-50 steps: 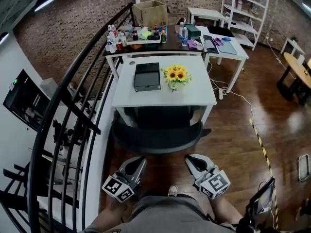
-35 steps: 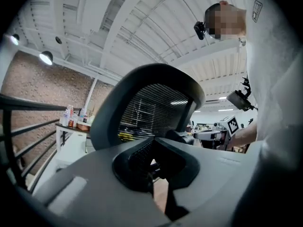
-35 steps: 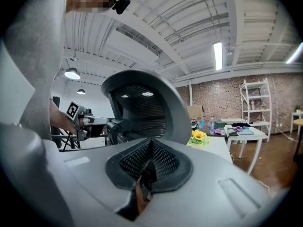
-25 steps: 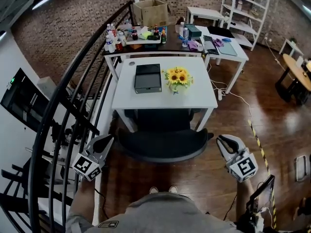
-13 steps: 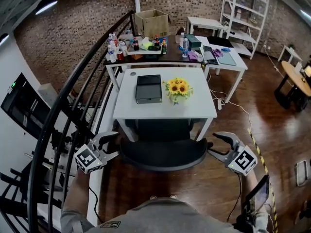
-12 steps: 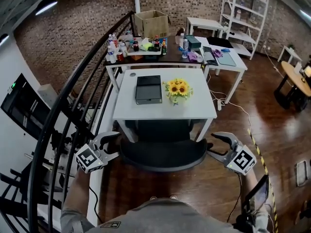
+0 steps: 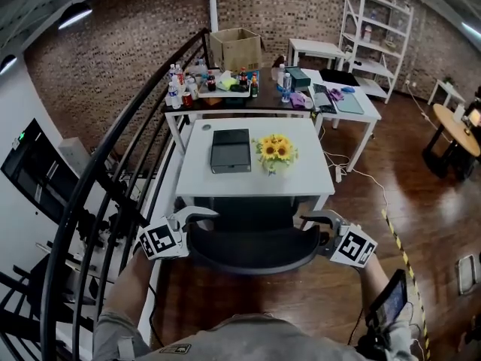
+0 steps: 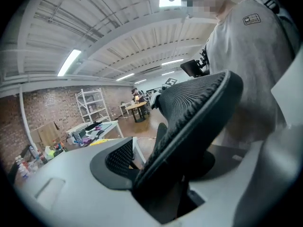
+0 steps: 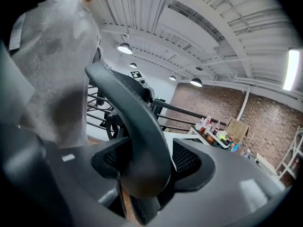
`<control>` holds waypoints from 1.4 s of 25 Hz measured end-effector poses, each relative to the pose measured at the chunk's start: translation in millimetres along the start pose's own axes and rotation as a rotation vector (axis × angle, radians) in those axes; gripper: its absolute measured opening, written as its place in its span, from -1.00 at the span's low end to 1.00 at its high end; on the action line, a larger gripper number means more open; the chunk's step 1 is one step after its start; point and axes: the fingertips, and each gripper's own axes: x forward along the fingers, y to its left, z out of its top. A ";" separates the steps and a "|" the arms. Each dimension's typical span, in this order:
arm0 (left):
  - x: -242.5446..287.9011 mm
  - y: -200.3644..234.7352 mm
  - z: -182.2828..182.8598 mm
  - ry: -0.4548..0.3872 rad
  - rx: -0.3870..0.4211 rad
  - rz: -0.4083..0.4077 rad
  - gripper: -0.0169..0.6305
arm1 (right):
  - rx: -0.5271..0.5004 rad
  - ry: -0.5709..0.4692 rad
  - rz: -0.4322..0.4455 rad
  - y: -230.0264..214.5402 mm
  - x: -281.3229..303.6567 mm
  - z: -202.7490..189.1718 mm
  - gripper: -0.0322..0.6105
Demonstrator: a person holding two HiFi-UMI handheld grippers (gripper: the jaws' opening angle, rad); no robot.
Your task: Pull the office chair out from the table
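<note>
The black mesh office chair is tucked under the white table, with its curved back toward me. My left gripper straddles the left end of the chair back and my right gripper the right end. Both sets of jaws have just been opening. In the left gripper view, the chair back's edge runs between the wide jaws of the left gripper. The right gripper view shows the other edge inside the right gripper. No pad visibly presses on it.
A black box and a sunflower bouquet sit on the white table. A black stair railing runs close on the left. Behind stand a cluttered dark table and white shelves. Wooden floor with striped tape lies to the right.
Both grippers came forward and swung inward from beside the chair to its back's two ends. Their jaws went from shut to wide open, and the chair back now lies between them.
</note>
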 end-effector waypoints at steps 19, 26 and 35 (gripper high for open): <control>-3.5 -20.6 13.9 -0.070 -0.012 -0.011 -0.50 | 0.032 -0.025 0.003 18.8 9.7 11.7 -0.43; -6.6 -25.7 10.3 -0.075 -0.014 -0.010 -0.48 | 0.050 0.002 0.001 28.5 11.2 11.5 -0.45; -24.7 -48.6 15.5 -0.112 -0.018 -0.031 -0.48 | 0.074 0.004 -0.014 61.9 9.5 25.4 -0.45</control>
